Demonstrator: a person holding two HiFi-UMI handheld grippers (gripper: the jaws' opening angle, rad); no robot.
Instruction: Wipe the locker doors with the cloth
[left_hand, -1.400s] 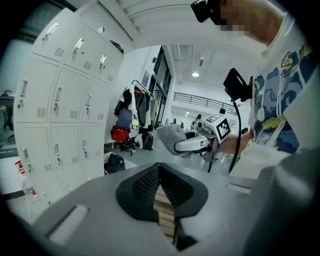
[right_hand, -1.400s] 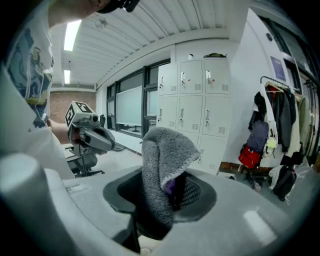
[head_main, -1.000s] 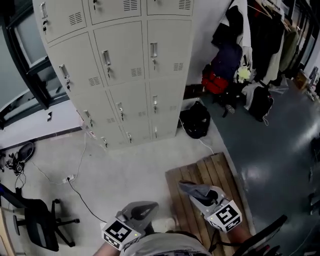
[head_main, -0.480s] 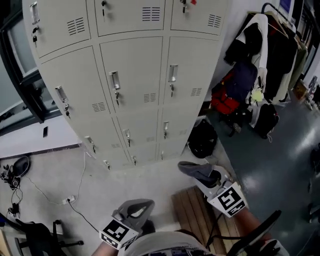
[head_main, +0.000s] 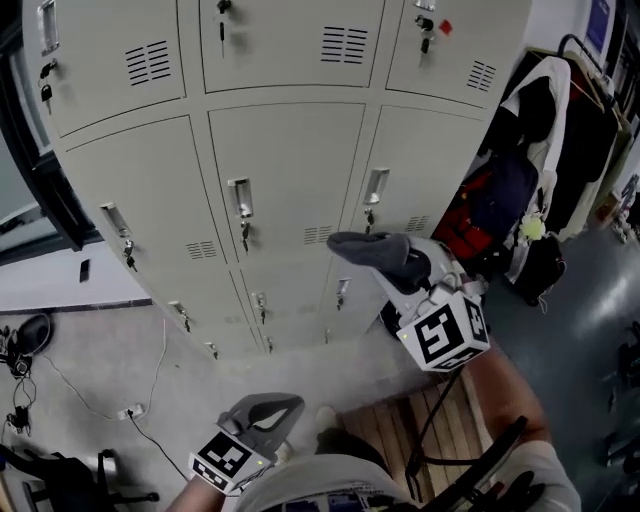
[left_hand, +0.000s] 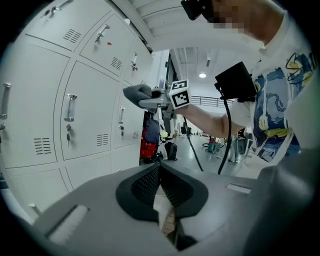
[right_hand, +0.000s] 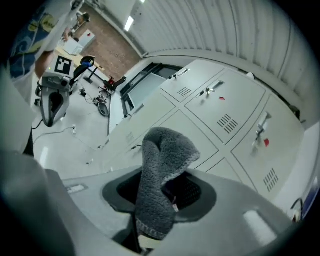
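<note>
A bank of pale grey locker doors (head_main: 285, 170) with metal handles and vent slots fills the upper head view. My right gripper (head_main: 400, 268) is raised in front of the middle row, shut on a folded grey cloth (head_main: 368, 250) that sticks out past its tips toward the doors. The cloth (right_hand: 162, 175) hangs over the jaws in the right gripper view, with the lockers (right_hand: 220, 120) behind it. My left gripper (head_main: 262, 412) is held low near my body, shut with nothing in it. From the left gripper view, the right gripper (left_hand: 157, 95) and cloth (left_hand: 137, 92) show beside the lockers (left_hand: 85, 115).
A window with a dark frame (head_main: 25, 150) stands left of the lockers. Coats and bags (head_main: 520, 190) hang on a rack at the right. A wooden pallet (head_main: 420, 420) lies on the floor below me, and cables (head_main: 120, 405) run across the floor at the left.
My right gripper has risen with the cloth from low by the pallet up to the middle locker row. The view has tilted up and closer to the lockers. The left gripper stayed low.
</note>
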